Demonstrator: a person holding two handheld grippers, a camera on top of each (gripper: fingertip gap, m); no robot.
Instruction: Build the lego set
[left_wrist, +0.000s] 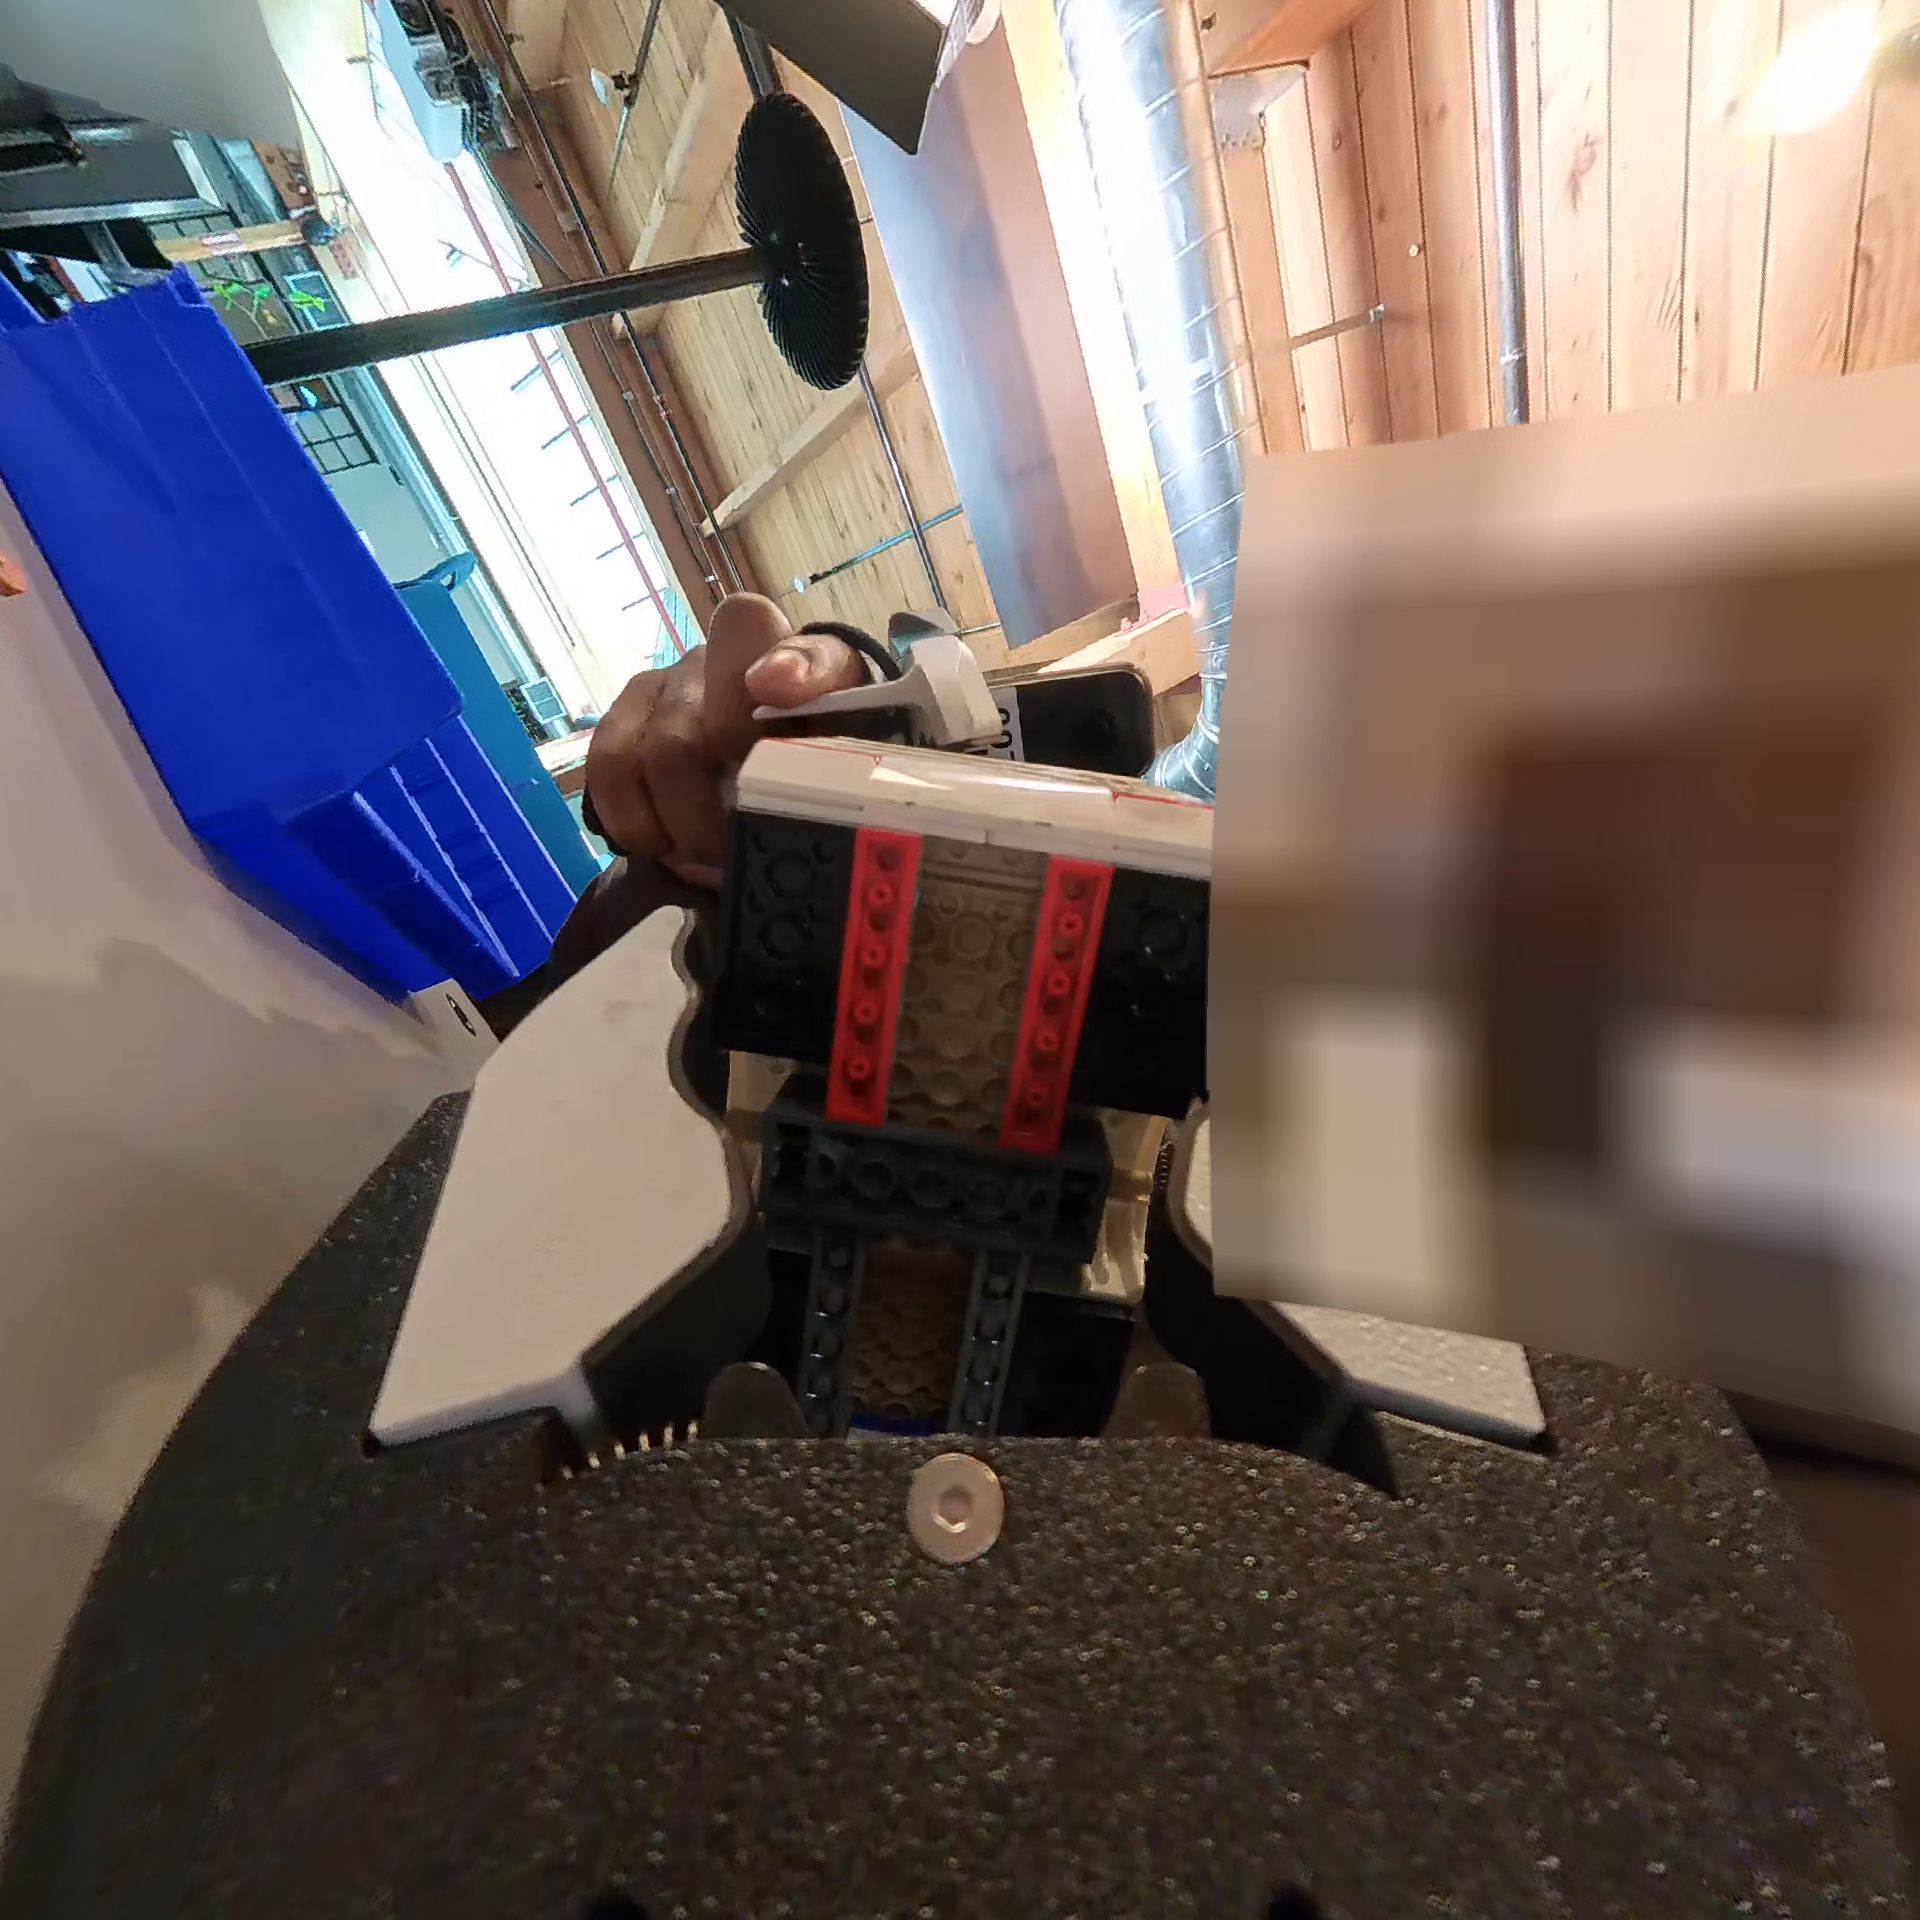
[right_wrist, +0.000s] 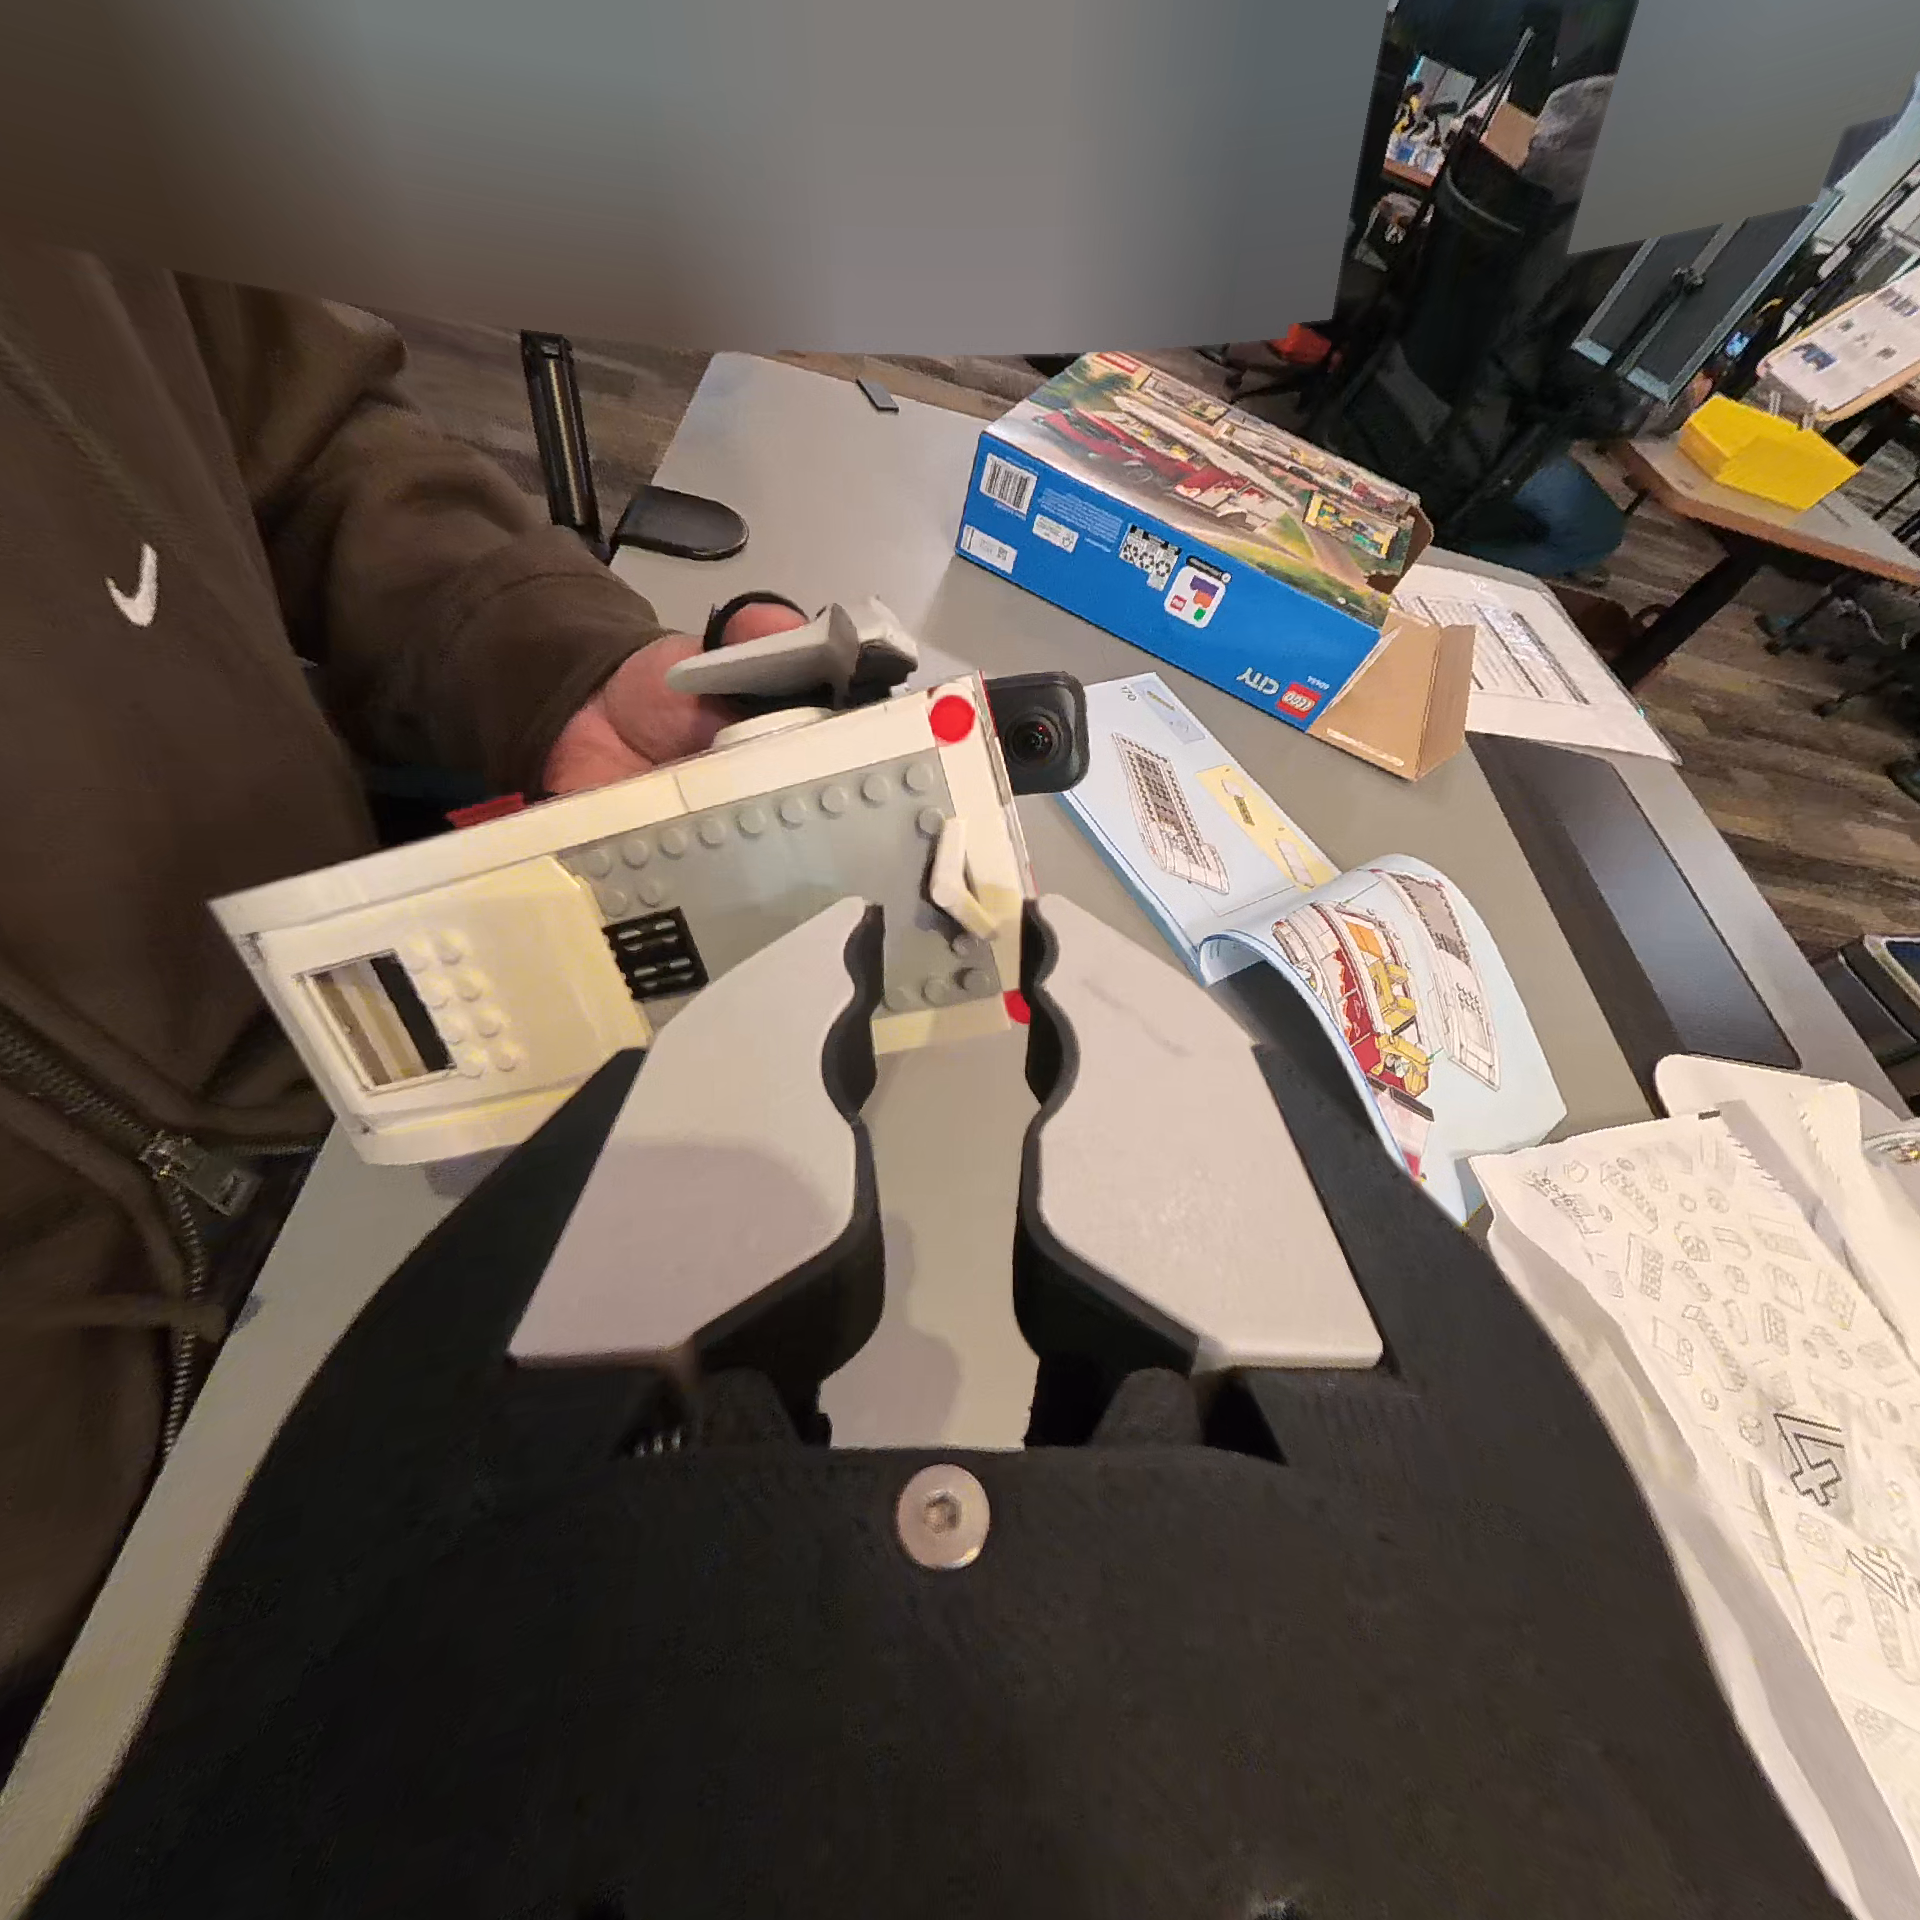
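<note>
A white brick model (right_wrist: 623, 914) is held above the grey table (right_wrist: 831, 457), its underside (left_wrist: 971, 956) facing the left tool (left_wrist: 940, 997), whose wide jaws grip it. The right tool (right_wrist: 951, 935), narrowly parted, straddles a small white piece (right_wrist: 961, 883) at the model's end. A booklet (right_wrist: 1299, 914) and a blue box (right_wrist: 1195, 530) lie beyond.

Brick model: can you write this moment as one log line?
left fingers: hold brick model | right fingers: open around its end | table: booklet, blue box

Brick model (left_wrist: 966, 935) clamped between left tool (left_wrist: 935, 997) fingers (left_wrist: 582, 1122).
</note>
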